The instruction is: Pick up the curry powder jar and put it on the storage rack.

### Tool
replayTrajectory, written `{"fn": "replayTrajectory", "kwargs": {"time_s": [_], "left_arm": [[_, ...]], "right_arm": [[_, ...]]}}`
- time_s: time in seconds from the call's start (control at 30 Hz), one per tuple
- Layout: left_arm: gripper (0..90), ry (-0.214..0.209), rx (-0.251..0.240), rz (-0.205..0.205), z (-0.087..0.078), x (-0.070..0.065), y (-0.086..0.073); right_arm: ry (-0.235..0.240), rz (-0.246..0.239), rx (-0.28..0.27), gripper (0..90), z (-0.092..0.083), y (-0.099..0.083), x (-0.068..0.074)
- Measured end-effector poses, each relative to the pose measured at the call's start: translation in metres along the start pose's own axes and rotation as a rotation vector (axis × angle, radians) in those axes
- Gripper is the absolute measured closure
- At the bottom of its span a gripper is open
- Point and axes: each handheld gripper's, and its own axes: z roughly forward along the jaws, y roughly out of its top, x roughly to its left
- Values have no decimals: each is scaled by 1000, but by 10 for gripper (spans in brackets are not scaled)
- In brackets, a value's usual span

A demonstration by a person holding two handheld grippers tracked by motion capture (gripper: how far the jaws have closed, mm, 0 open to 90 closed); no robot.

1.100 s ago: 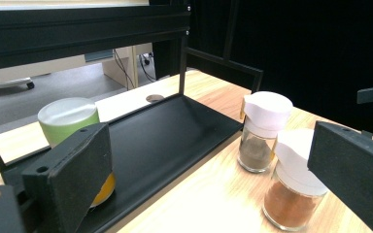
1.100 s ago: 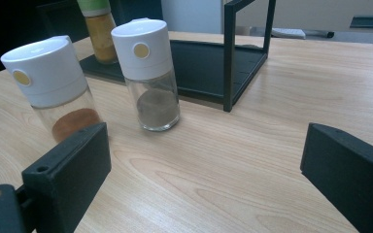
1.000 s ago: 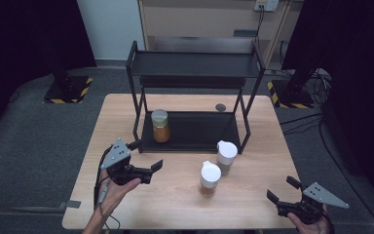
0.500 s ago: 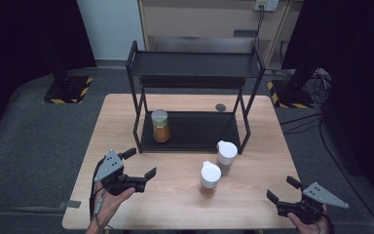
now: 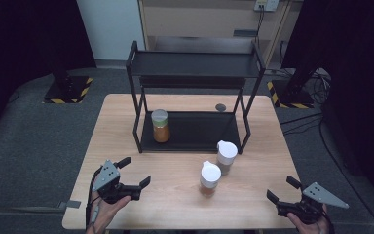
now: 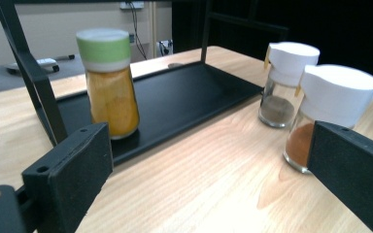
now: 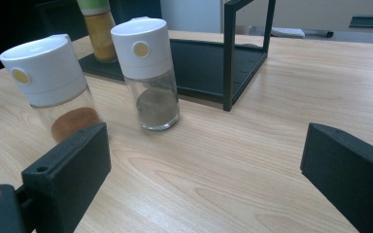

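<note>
A black two-tier rack [image 5: 195,63] stands on the wooden table [image 5: 126,122]. On its lower shelf sits a green-capped jar of yellow powder [image 5: 160,126] [image 6: 109,82] [image 7: 97,29]. Two white-capped shakers stand on the table in front of the rack: one with reddish-brown powder [image 5: 210,178] [image 6: 328,119] [image 7: 53,87], one with grey powder [image 5: 225,157] [image 6: 284,82] [image 7: 150,73]. My left gripper [image 5: 133,171] [image 6: 213,184] is open near the front left, empty. At the front right edge my right gripper [image 5: 281,190] [image 7: 204,179] is open too, holding nothing.
A small dark round spot [image 5: 220,107] lies on the table behind the rack. Beyond the table are a wooden cabinet [image 5: 209,19] and stand bases with yellow-black tape [image 5: 68,90]. Bare wood lies between the two grippers.
My left gripper has drawn back toward the table's front left and turned slightly. The right gripper and the jars have stayed put.
</note>
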Motion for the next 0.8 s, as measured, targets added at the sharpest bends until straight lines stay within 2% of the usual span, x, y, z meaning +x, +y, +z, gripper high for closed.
{"fn": "replayTrajectory", "kwargs": {"time_s": [0.27, 0.57, 0.8], "left_arm": [[13, 14, 9, -10, -9, 0, -19], [14, 9, 2, -14, -12, 2, -30], [14, 22, 1, -31, -17, 5, -39]], "right_arm": [[3, -5, 0, 48, 0, 0, 0], [2, -5, -2, 47, 0, 0, 0], [1, -8, -5, 46, 0, -1, 0]]}}
